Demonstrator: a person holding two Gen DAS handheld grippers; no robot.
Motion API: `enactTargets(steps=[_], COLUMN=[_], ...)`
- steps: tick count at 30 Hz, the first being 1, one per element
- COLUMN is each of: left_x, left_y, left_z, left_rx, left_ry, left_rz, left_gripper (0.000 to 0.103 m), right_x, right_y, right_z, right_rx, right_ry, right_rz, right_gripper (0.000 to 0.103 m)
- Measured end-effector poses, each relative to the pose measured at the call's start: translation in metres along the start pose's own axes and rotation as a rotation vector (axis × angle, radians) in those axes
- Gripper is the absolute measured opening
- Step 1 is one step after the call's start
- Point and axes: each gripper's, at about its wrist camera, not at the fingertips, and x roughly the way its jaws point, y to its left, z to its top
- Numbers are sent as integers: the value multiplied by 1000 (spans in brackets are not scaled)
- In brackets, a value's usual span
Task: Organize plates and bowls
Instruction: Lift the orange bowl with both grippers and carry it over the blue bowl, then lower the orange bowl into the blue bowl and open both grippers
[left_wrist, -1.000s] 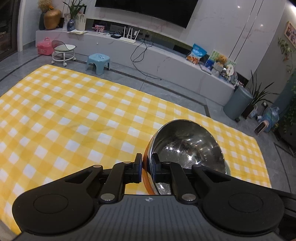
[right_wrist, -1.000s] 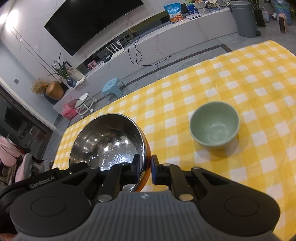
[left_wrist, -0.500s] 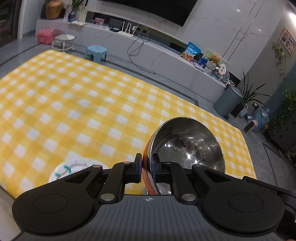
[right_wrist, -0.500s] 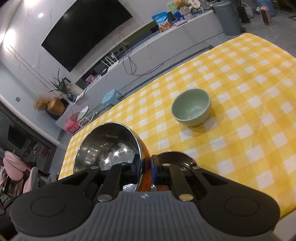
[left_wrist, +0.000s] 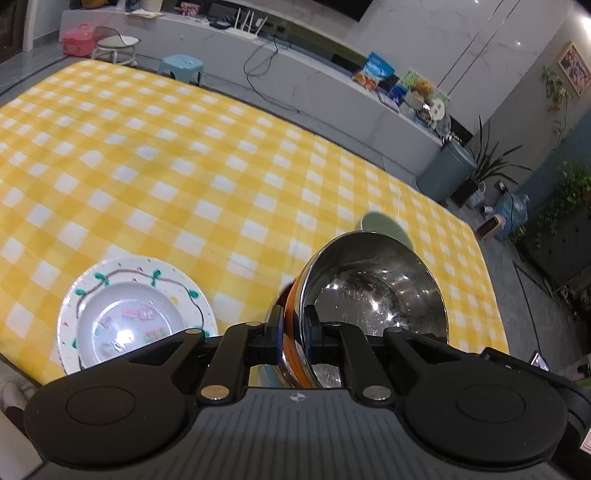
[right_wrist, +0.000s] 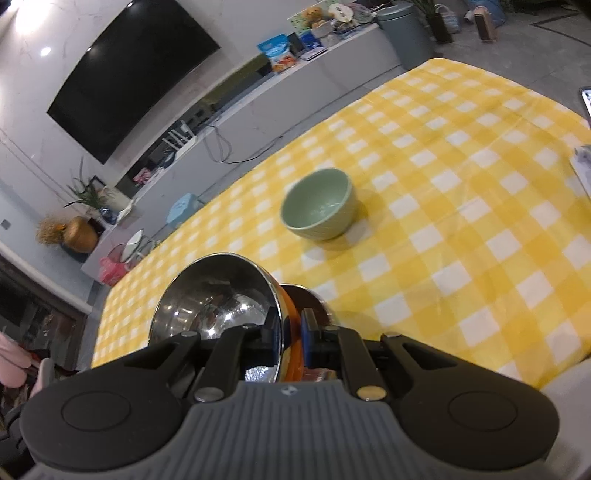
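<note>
A soft yellow-and-white checked cloth (left_wrist: 184, 177) covers the table. Above its near edge, 2 black grippers hold 1 shiny round steel bowl (left_wrist: 373, 291) with an orange outer wall: the left gripper (left_wrist: 293, 332) and the right gripper (right_wrist: 290, 332) each pinch opposite sides of its rim. A white plate (left_wrist: 122, 273) carries a glossy white bowl (left_wrist: 129, 325). Farther off sits a smooth green bowl (right_wrist: 319, 203). No writing is readable.

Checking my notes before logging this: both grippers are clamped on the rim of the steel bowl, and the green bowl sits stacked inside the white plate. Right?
Not quite. The green bowl stands alone on the yellow checked cloth, as the right wrist view shows. Both grippers, left gripper and right gripper, do clamp the steel bowl by its rim.
</note>
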Motion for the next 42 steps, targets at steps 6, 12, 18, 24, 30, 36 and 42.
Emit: enactTargets(steps=[6, 12, 18, 24, 30, 36, 42], left_x=[10, 16, 20, 22, 22, 13, 8], left_y=[-3, -6, -6, -6, -4, -7, -7], left_z=[-4, -5, -4, -3, 0, 3, 13], left_rx=[26, 41, 48, 61, 67, 94, 106], left_ry=[13, 26, 37, 41, 43, -10, -56], left_rz=[13, 24, 36, 43, 31, 23, 25], left_gripper=[11, 11, 11, 11, 12, 16, 16], right_x=[7, 15, 20, 21, 21, 17, 11], right_y=[-3, -7, -7, -7, -9, -8, -4], right_z=[-2, -3, -5, -5, -4, -4, 2], right_rx=[-23, -14, -18, -19, -13, -26, -55], right_ry=[-9, 7, 17, 19, 17, -7, -42], right_rz=[-35, -53, -60, -56, -45, -29, -30], right_gripper=[8, 8, 8, 8, 8, 12, 19])
